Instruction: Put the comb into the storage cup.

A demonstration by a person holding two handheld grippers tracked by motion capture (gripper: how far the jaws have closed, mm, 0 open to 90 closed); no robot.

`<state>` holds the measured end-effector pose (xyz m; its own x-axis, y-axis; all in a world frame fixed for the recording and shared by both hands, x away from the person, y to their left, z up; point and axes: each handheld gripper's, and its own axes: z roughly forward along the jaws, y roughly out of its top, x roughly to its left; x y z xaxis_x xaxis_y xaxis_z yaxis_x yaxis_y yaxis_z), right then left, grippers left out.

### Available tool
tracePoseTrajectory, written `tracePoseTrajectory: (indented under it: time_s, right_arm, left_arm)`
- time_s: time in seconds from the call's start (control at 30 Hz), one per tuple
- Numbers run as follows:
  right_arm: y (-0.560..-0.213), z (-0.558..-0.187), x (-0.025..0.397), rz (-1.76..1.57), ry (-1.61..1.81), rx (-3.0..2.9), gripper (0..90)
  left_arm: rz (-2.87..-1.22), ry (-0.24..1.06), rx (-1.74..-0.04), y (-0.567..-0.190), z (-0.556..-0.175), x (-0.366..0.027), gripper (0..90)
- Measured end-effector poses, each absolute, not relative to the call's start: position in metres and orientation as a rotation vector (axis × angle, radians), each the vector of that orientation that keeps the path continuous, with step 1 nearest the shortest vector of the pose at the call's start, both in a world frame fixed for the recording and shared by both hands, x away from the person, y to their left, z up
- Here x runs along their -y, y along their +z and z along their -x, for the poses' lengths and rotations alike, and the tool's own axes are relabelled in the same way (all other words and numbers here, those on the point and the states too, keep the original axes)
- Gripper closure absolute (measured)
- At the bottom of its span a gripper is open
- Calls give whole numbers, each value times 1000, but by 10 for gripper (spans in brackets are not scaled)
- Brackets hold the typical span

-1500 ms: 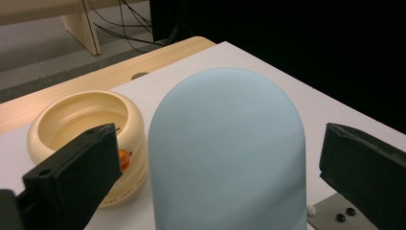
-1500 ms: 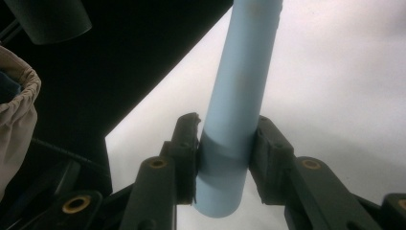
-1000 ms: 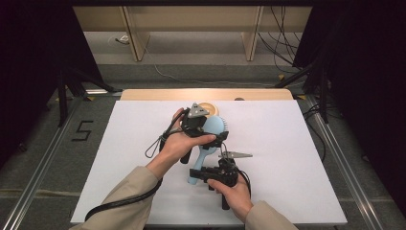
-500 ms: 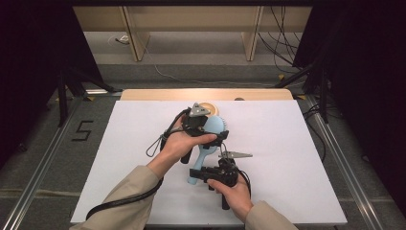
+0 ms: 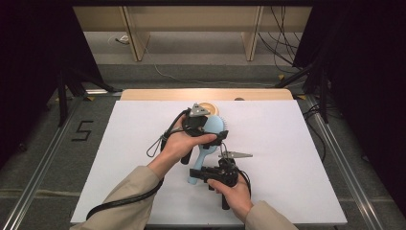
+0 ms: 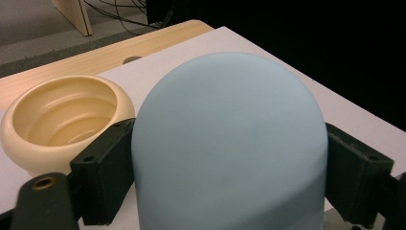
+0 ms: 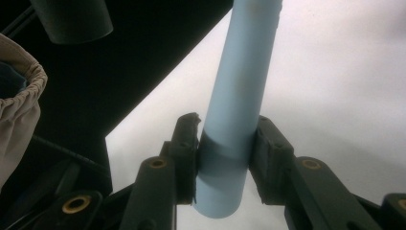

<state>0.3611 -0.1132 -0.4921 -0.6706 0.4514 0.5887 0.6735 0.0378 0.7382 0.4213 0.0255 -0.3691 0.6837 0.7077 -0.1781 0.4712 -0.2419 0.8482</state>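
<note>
Bowl empty beside gripped brush

A pale blue hairbrush, bristles seemingly downward, is held over the white table.

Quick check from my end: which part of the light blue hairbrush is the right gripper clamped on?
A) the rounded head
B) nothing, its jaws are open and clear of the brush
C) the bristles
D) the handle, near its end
D: in the right gripper view the right gripper has both jaws pressed against the round handle of the hairbrush near its end, while the left gripper holds the head.
</note>
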Motion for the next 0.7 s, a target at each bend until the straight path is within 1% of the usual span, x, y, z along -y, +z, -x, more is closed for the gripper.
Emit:
tracePoseTrajectory:
  time_s: [0.2, 0.7]
  right_arm:
    - [-493, -361, 113, 1169, -1687, 2115, 663]
    - [-492, -361, 113, 1164, -1687, 2133, 663]
  left_arm:
    - [-1900, 287, -927, -370, -421, -26, 183]
    - [-1871, 294, -938, -369, -417, -29, 192]
